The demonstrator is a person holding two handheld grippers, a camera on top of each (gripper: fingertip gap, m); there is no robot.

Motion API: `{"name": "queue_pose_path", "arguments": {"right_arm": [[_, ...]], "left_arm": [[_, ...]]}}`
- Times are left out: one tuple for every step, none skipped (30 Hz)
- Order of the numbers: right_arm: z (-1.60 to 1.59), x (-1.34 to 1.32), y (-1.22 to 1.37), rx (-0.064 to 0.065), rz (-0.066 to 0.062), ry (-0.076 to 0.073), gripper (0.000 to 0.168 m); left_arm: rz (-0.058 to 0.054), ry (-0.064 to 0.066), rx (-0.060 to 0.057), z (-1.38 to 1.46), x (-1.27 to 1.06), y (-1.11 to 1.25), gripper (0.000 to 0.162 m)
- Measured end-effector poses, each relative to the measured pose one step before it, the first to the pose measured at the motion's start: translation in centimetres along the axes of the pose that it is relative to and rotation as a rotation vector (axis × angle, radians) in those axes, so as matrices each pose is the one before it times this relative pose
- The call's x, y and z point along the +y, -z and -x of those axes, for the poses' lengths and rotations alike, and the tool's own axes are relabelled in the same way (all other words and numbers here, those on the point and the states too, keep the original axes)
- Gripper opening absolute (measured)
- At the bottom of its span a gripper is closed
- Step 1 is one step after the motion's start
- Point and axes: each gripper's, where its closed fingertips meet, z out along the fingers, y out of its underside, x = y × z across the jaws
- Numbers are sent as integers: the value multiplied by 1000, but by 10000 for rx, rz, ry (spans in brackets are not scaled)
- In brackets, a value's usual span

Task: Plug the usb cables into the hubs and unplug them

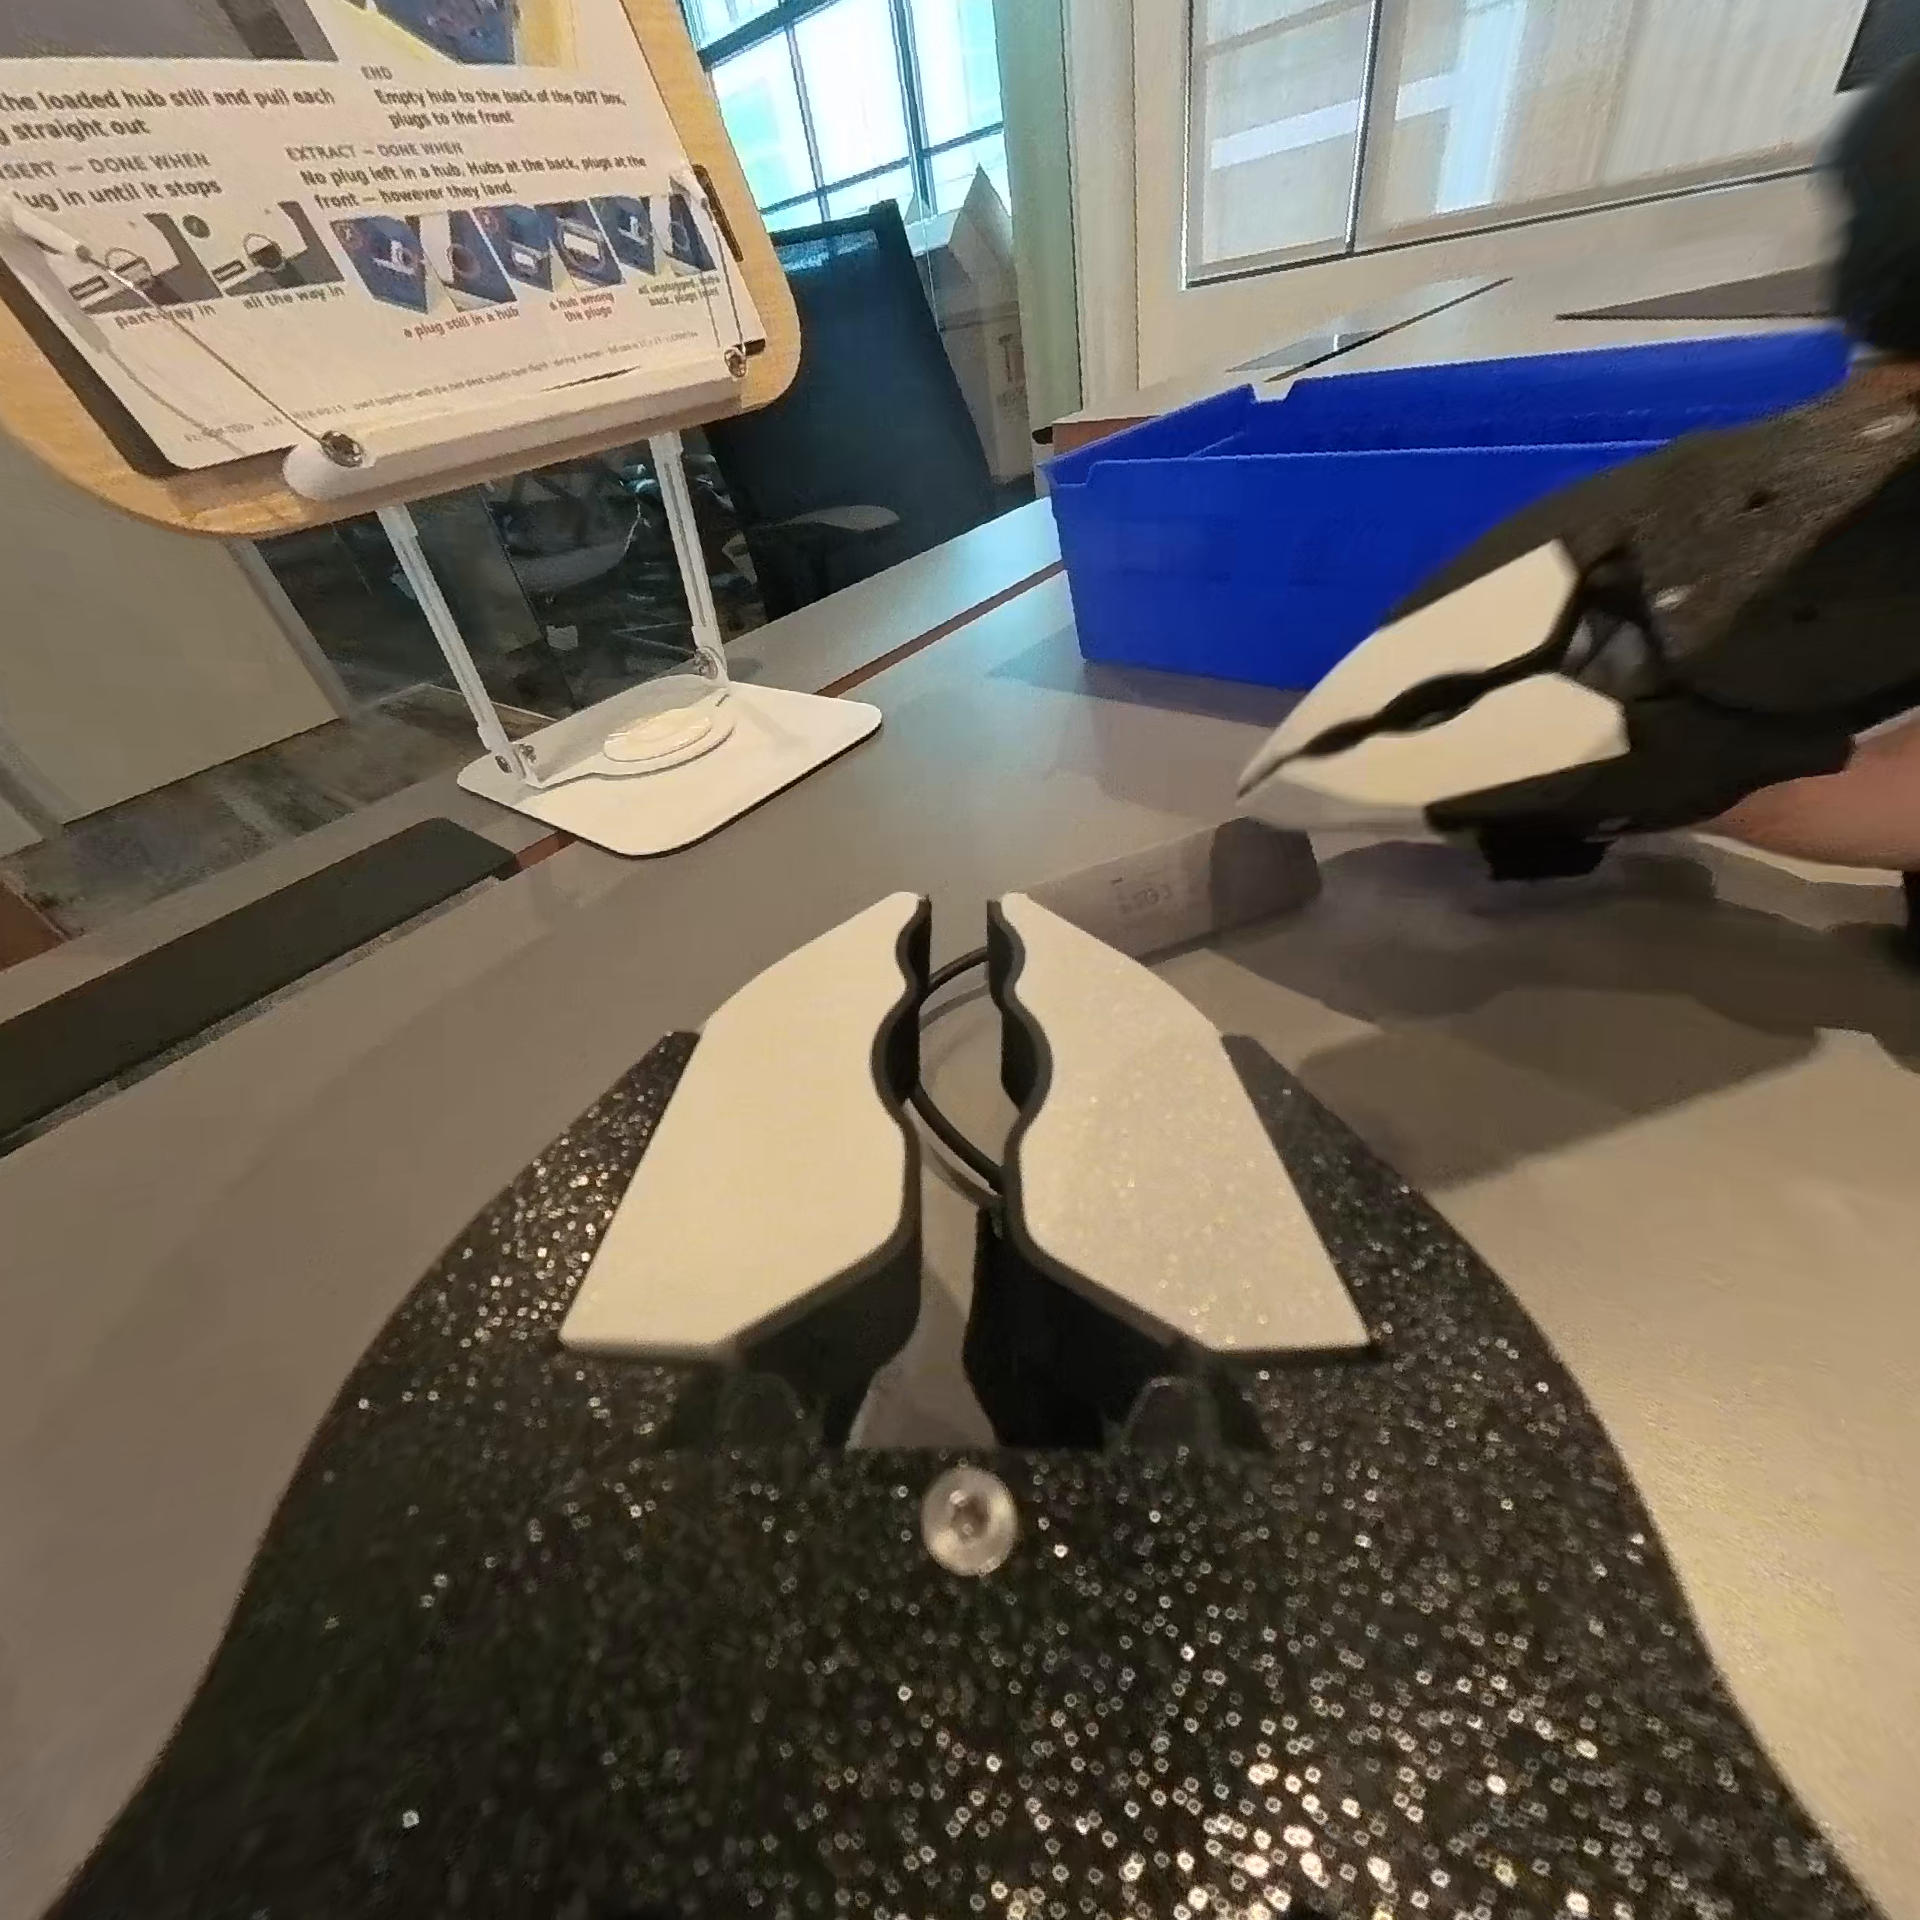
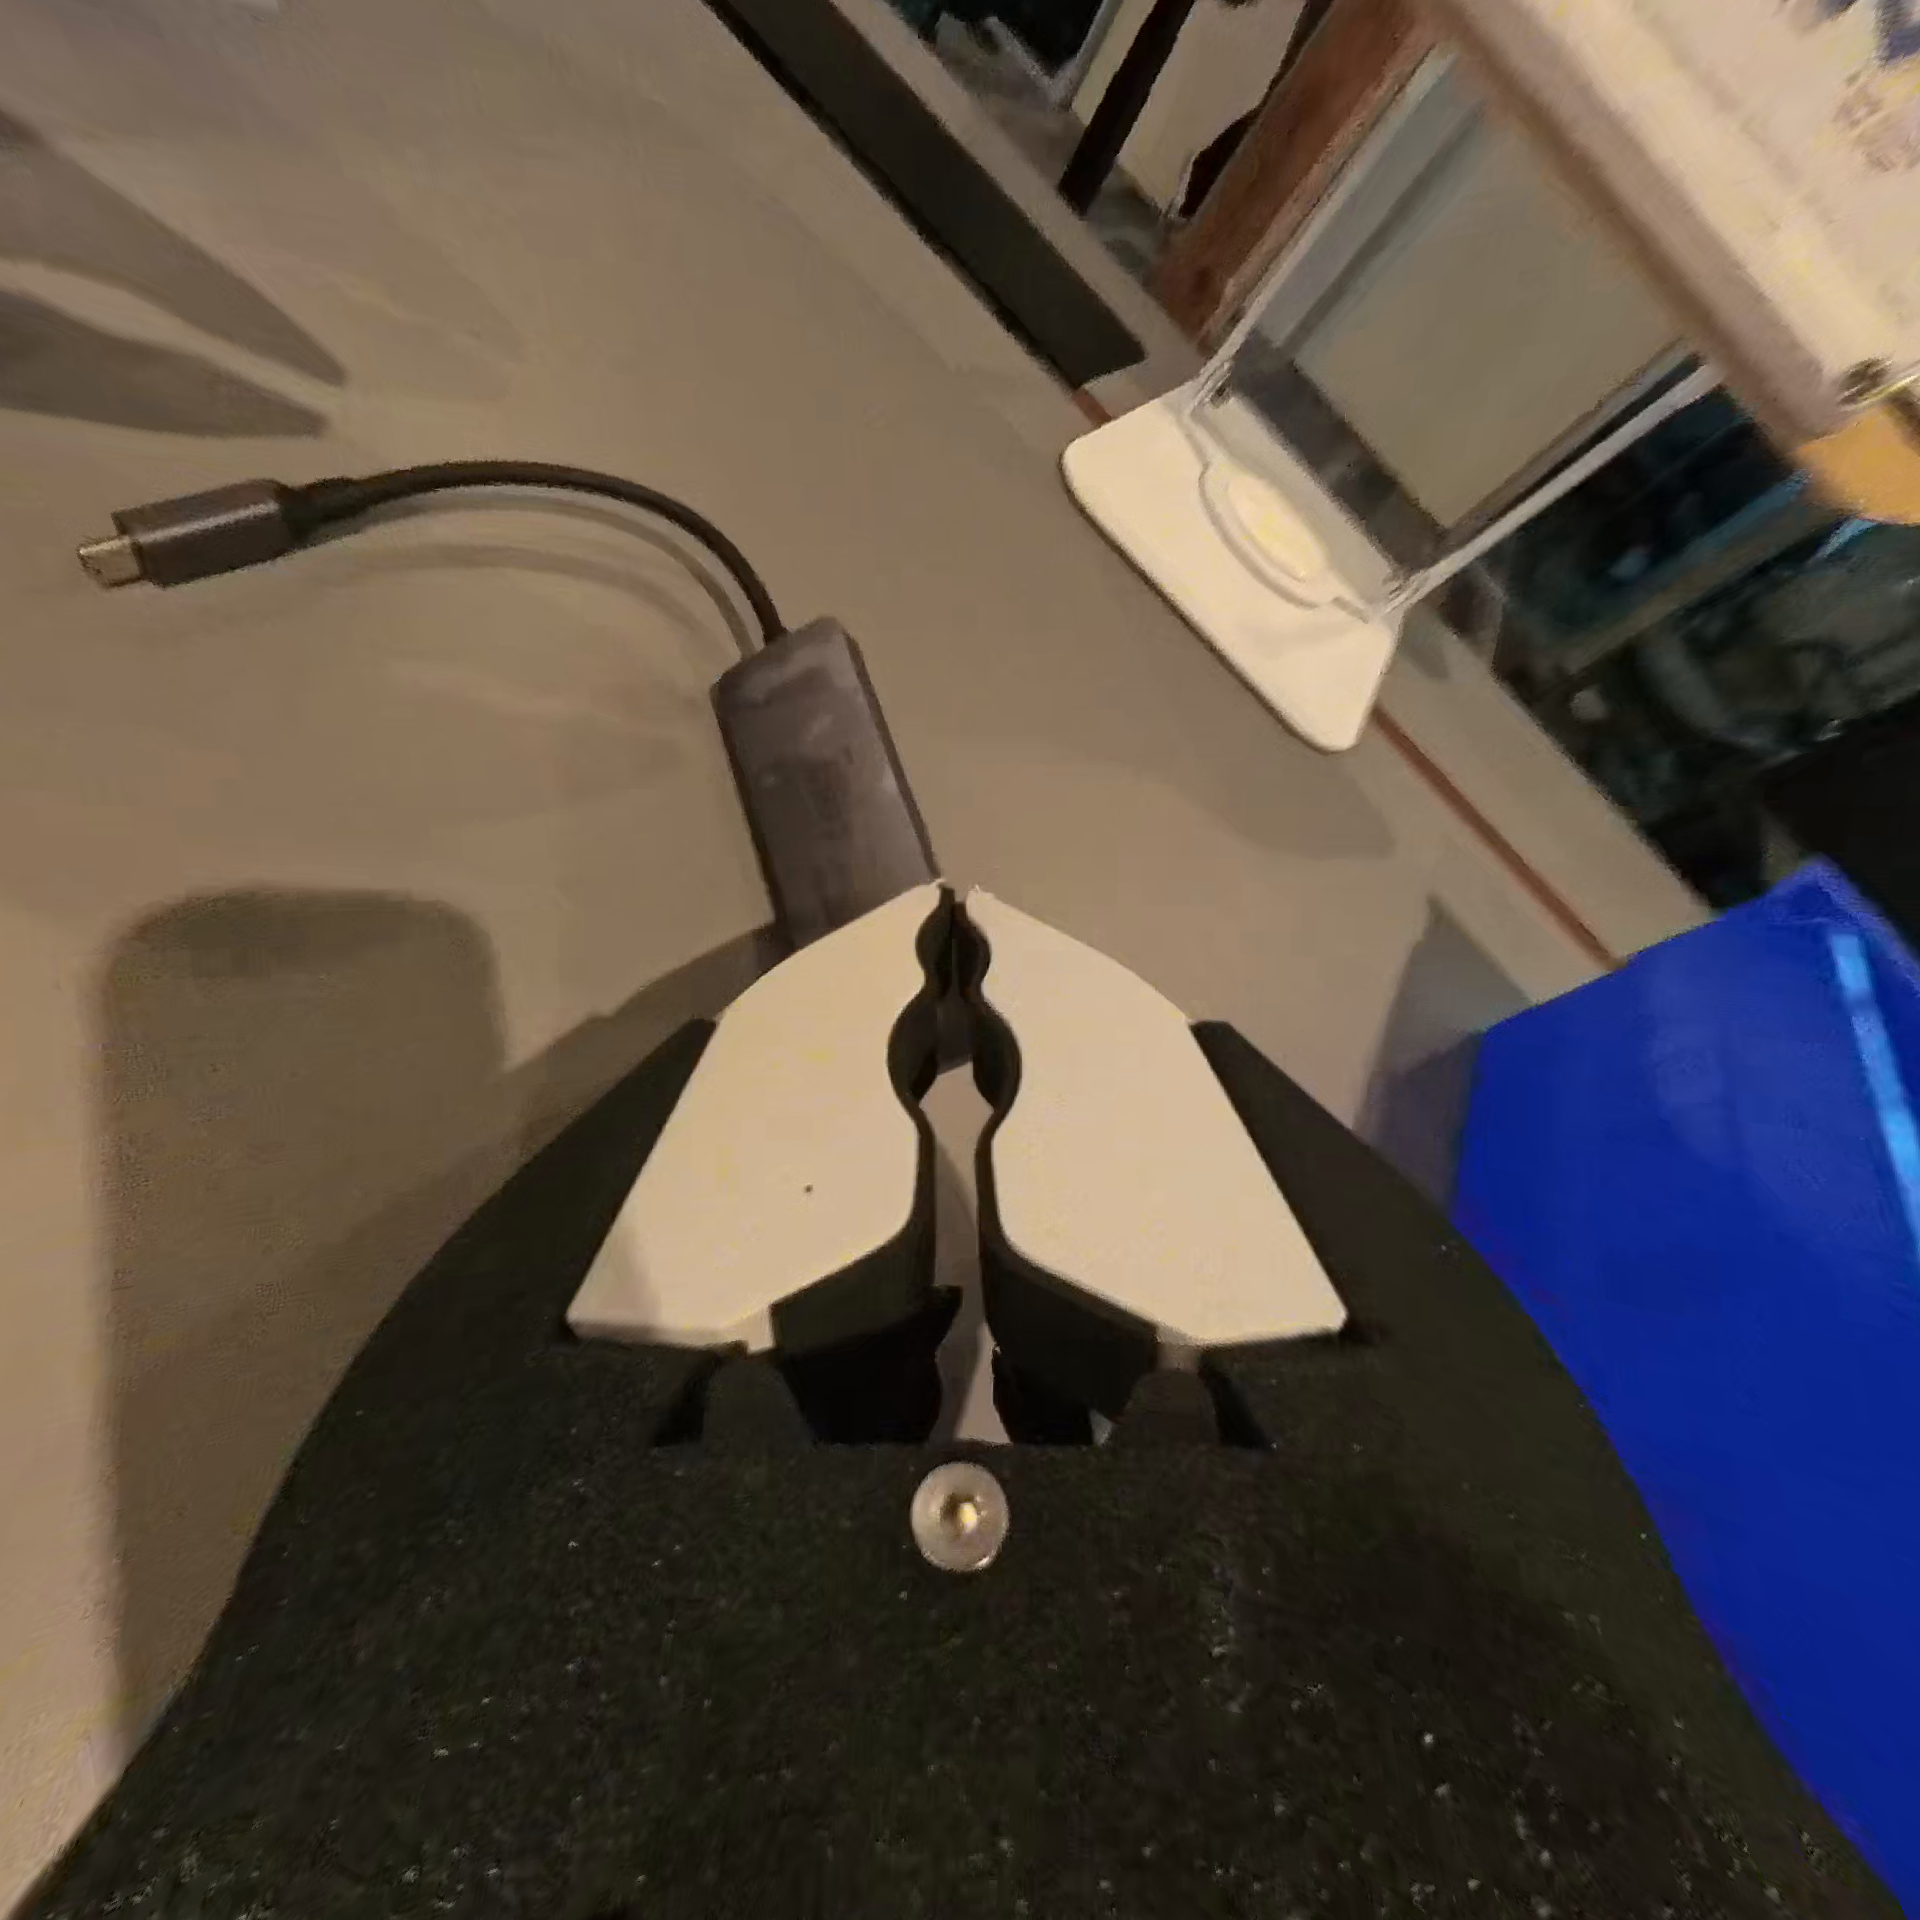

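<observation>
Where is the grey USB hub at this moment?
In the right wrist view the grey USB hub lies on the table just beyond the right gripper, left of the white stand base.

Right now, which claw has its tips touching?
The right claw: its tips meet, just by the hub. The left claw's tips stand apart, with a black cable showing between.

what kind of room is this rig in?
Probably an office set up as a task station: a grey desk, a dark office chair behind it by large windows, and an instruction sheet on a stand beside a blue bin.
</observation>
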Motion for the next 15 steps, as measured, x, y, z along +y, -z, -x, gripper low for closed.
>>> {"name": "queue_pose_path", "arguments": {"right_arm": [[372, 445, -432, -364, 246, -256, 0], [142, 355, -360, -242, 200, -265, 0], [-27, 310, -308, -136, 190, -213, 0], [-130, 304, -255, -61, 221, -186, 0], [-144, 361, -253, -22, 263, -164, 0], [-99, 380, -262, -36, 287, -125, 0], [-171, -49, -97, 29, 2, -160, 0], [-78, -2, -78, -29, 52, -180, 0], [-39, -4, -48, -60, 37, -155, 0], [14, 6, 3, -69, 15, -94, 0], [-3, -53, 93, -18, -29, -66, 0], [-126, -269, 219, 115, -183, 34, 0], [-137, -626, 392, 171, -420, 141, 0], [-24, -894, 501, 136, -585, 233, 0], [-65, -971, 585, 226, -630, 253, 0]], "left_arm": [[20, 7, 14, -20, 62, -38, 10], [22, -3, 12, -29, 62, -28, 10], [23, -15, 7, -27, 61, -32, 10], [18, -18, 1, -9, 37, -25, 10], [8, -10, 4, -9, 16, -13, 10], [1, 2, 10, -25, 8, -18, 10], [3, 6, 14, -20, 12, -13, 10], [6, 2, 18, -40, 13, -23, 9], [10, -3, 11, -28, 28, -22, 9], [6, -18, 0, -22, 20, -16, 9], [-18, -44, -31, 14, -31, 5, 9], [-42, -70, -50, 43, -90, 45, 9], [-48, -62, -59, 64, -152, 78, 9], [-68, -49, -66, 77, -244, 115, 9], [-76, -50, -102, 129, -283, 148, 9]]}}
